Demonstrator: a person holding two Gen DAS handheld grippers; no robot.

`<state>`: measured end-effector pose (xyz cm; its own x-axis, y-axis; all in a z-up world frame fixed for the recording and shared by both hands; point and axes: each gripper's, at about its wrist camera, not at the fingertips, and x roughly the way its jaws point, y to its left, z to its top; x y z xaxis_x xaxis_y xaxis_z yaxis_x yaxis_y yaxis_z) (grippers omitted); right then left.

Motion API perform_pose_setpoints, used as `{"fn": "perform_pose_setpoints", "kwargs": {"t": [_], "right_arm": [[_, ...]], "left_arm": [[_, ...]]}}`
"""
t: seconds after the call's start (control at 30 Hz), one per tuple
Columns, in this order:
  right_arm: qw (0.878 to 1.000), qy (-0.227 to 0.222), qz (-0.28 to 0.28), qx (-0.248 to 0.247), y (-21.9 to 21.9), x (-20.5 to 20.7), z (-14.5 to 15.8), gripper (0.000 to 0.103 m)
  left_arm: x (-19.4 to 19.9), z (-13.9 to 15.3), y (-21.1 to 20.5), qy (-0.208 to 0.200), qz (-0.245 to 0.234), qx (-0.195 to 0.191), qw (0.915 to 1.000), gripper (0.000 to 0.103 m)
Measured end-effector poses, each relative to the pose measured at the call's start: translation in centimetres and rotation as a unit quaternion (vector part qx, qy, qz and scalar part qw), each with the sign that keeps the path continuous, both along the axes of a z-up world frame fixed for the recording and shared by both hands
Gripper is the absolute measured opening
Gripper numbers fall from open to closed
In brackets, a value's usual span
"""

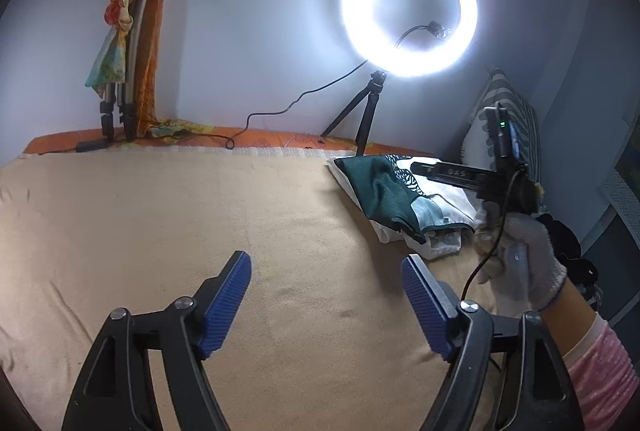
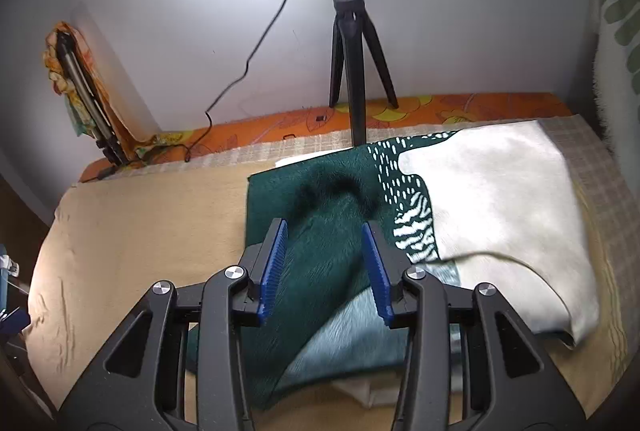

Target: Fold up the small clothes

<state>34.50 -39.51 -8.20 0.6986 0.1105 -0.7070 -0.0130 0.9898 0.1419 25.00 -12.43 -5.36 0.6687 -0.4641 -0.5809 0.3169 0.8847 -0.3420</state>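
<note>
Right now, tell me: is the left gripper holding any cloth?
No, the left gripper hangs open over the bare tan blanket.

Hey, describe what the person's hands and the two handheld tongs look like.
Both tongs, left tongs and right tongs, have black plastic arms with triangular cut-outs, silver rivets and ribbed blue pads. The right hand wears a white knit glove with a blue cuff edge, above a pink-and-white striped sleeve. A black cable trails from the right unit, marked "DAS".
</note>
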Motion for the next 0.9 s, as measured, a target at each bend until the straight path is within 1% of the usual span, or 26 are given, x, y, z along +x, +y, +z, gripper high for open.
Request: {"fn": "perform_pose_setpoints", "kwargs": {"t": [0.03,0.07,0.13,0.2,0.27,0.33,0.43,0.5,0.63,0.77,0.9], "right_arm": [[1.000,-0.004,-0.003,-0.002,0.2,-0.9,0.7,0.042],[1.000,-0.010,-0.007,-0.004,0.4,-2.0,1.3,0.042],[1.000,-0.023,-0.016,-0.008,0.9,-4.0,3.0,0.053],[0.999,-0.038,-0.028,-0.018,1.5,-6.3,4.7,0.059],[0.998,-0.051,-0.039,-0.027,2.2,-8.5,6.0,0.061],[0.997,-0.059,-0.050,-0.028,2.9,-10.5,7.2,0.069],[0.994,-0.078,-0.065,-0.045,4.3,-13.5,8.8,0.075],[0.992,-0.085,-0.070,-0.057,5.3,-14.9,9.5,0.080],[0.990,-0.097,-0.075,-0.065,7.1,-18.3,10.9,0.088],[0.987,-0.114,-0.080,-0.079,8.6,-21.1,11.8,0.092],[0.983,-0.130,-0.088,-0.091,9.4,-23.4,12.3,0.103]], "left_arm": [[-0.3,0.2,0.2,0.001,-0.003,0.002,1.0000,0.088],[-0.8,0.4,0.3,0.000,-0.004,0.005,1.0000,0.090],[-1.6,1.0,0.6,-0.002,-0.006,0.008,0.9999,0.093],[-2.7,1.5,1.0,-0.007,-0.008,0.011,0.9999,0.094],[-3.8,2.0,1.3,-0.015,-0.010,0.013,0.9997,0.095],[-5.0,2.5,1.7,-0.027,-0.015,0.014,0.9994,0.097],[-7.0,3.1,2.1,-0.045,-0.019,0.017,0.9987,0.100],[-8.2,3.3,2.4,-0.054,-0.021,0.020,0.9981,0.101],[-10.4,3.9,3.2,-0.074,-0.021,0.027,0.9967,0.103],[-11.7,4.7,3.7,-0.084,-0.016,0.039,0.9955,0.103],[-12.9,5.7,4.5,-0.100,-0.006,0.032,0.9944,0.103]]}}
